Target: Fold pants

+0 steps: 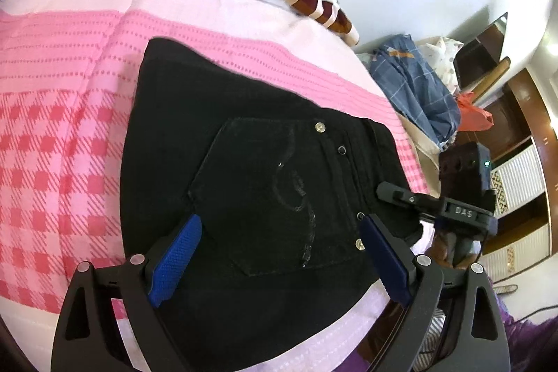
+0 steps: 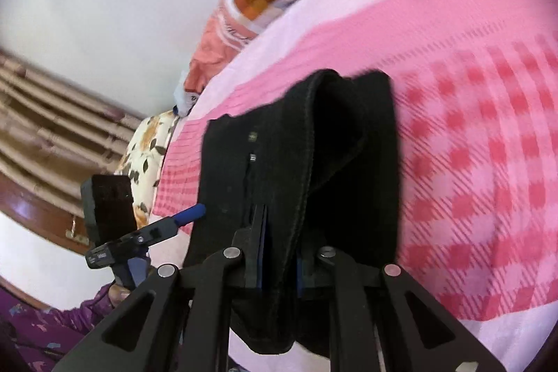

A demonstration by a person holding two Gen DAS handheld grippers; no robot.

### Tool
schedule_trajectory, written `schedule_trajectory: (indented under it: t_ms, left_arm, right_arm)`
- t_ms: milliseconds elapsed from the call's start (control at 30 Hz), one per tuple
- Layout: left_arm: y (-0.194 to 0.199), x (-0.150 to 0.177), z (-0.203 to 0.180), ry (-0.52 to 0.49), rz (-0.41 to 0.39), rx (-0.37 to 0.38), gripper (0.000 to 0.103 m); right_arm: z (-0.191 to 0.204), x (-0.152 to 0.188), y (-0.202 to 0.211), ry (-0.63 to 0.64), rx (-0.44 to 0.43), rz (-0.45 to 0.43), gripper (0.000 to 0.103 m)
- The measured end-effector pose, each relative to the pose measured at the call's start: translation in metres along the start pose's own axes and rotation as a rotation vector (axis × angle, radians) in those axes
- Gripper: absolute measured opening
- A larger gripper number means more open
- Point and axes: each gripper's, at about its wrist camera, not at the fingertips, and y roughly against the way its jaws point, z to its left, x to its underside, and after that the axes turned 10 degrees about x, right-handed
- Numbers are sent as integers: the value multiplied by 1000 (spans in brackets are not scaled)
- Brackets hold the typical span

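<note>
Pants [image 1: 251, 162]: black, lying on pink checked bed [image 1: 52, 145], back pocket up, waistband toward right gripper.
Left gripper [image 1: 279, 253]: jaws wide, hovering over the pocket, nothing between them.
Right gripper [image 2: 279, 253]: jaws narrow, clamped on the waistband edge, cloth lifted and bunched.
Handling: soft, limp, fairly heavy denim-like cloth; sags and drags, not fragile, unlikely to slip from ribbed pads.
Hold: best at thick seams, waistband or hem corners, one per gripper, for a flat fold.

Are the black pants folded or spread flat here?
Folded. The black pants form a compact stack with the back pocket on top; the right gripper pinches layered edges.
</note>
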Motion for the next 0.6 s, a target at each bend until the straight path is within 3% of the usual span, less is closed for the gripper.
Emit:
schedule_trajectory:
  t_ms: [100, 267, 433, 600]
  left_arm:
    - [0, 1, -6, -35, 7, -20, 92]
    - [-2, -2, -12, -86, 7, -70, 92]
    - [-3, -5, -11, -88, -6, -96, 92]
    - [2, -5, -10, -124, -5, -138, 92]
  right_arm:
    - [-7, 4, -2, -35, -13, -11, 13]
    - [12, -3, 7, 58, 21, -51, 12]
    - [-18, 3, -7, 2, 45, -30, 11]
    - [-19, 7, -6, 1, 49, -47, 11]
